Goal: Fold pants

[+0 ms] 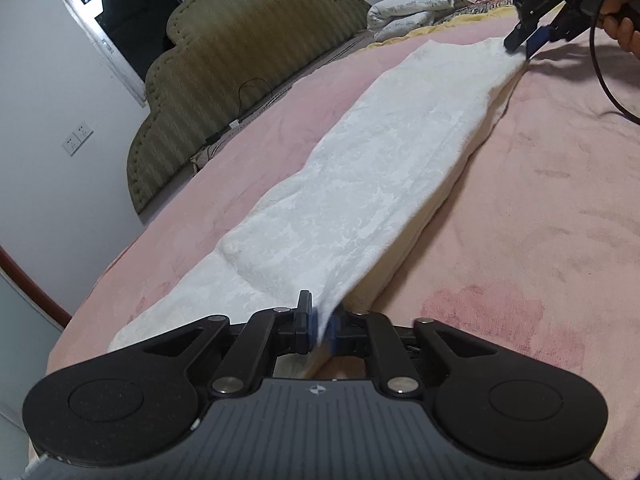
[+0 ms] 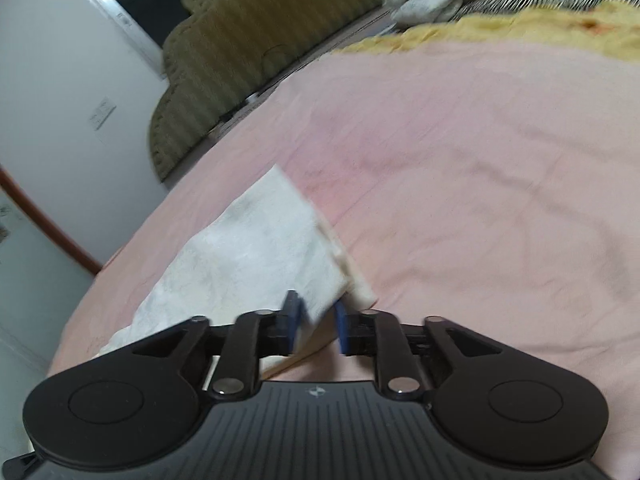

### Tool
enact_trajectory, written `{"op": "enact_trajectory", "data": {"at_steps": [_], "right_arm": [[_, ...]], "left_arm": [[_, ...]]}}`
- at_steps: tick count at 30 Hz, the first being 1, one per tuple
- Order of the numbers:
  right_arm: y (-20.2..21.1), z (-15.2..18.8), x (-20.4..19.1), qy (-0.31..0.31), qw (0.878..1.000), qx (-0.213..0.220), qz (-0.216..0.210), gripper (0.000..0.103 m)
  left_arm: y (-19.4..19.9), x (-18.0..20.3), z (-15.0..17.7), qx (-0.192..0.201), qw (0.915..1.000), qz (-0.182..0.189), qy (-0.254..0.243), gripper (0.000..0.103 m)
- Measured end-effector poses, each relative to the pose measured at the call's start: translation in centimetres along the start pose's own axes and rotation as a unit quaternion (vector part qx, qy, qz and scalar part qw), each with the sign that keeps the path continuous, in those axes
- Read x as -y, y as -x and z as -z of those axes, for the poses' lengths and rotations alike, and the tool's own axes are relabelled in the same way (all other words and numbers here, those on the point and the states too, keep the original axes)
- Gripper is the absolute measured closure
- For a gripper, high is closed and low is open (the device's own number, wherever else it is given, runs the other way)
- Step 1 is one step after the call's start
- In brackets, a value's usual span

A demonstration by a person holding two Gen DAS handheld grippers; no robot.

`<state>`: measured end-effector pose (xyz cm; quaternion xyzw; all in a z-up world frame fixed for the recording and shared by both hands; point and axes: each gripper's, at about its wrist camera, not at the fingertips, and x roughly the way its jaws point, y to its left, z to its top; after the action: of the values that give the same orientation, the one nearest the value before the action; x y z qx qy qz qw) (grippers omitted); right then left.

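White pants (image 1: 360, 184) lie folded lengthwise in a long strip on a pink bed cover (image 1: 540, 200). My left gripper (image 1: 322, 322) is shut on the near end's edge and lifts it slightly. My right gripper (image 1: 520, 46) shows at the far end in the left wrist view, at the pants' corner. In the right wrist view the right gripper (image 2: 318, 326) has its blue pads around the pants' (image 2: 256, 240) corner with a narrow gap; the cloth sits between the jaws.
An olive padded headboard (image 1: 240, 60) stands on the left by the wall. Folded white bedding (image 1: 416, 4) and a yellow blanket (image 2: 500, 28) lie at the far side. A black cable (image 1: 604, 80) hangs from the right gripper. A person's hand (image 1: 624, 12) holds it.
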<state>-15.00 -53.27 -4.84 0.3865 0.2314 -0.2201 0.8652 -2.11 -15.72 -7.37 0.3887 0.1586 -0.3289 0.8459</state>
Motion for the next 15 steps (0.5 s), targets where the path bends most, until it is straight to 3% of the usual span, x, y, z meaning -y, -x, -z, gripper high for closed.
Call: {"op": "enact_trajectory", "data": {"at_steps": [2,3,5,7,11,15], "right_arm": [[1.4,-0.4,-1.4,0.042,0.995,0.060,0.066,0.076],[1.8,-0.4,-2.6,0.080,0.989,0.087,0.091,0.075],[1.6,-0.5,-5.3,0.153,0.979,0.103,0.088,0.074],[0.1,-0.4,-7.8,0.191,0.977,0.081,0.047,0.071],[-5.4,0.5,-12.1,0.225,0.974,0.013,-0.029,0.050],[-11.6,0.9,-14.2,0.247,0.968,-0.041,-0.013,0.050]], "left_arm": [[0.6,-0.6,-0.2,0.000,0.9998,0.013,0.015,0.082],[1.0,-0.9,-0.5,0.002,0.9993,0.026,0.026,0.073],[1.9,-1.6,-0.9,0.015,0.9974,0.046,0.053,0.061],[2.4,-2.2,-1.6,0.027,0.9945,0.062,0.080,0.056],[1.8,-3.3,-2.9,0.021,0.9900,0.074,0.118,0.055],[0.6,-3.5,-3.3,0.007,0.9920,0.025,0.123,0.055]]}}
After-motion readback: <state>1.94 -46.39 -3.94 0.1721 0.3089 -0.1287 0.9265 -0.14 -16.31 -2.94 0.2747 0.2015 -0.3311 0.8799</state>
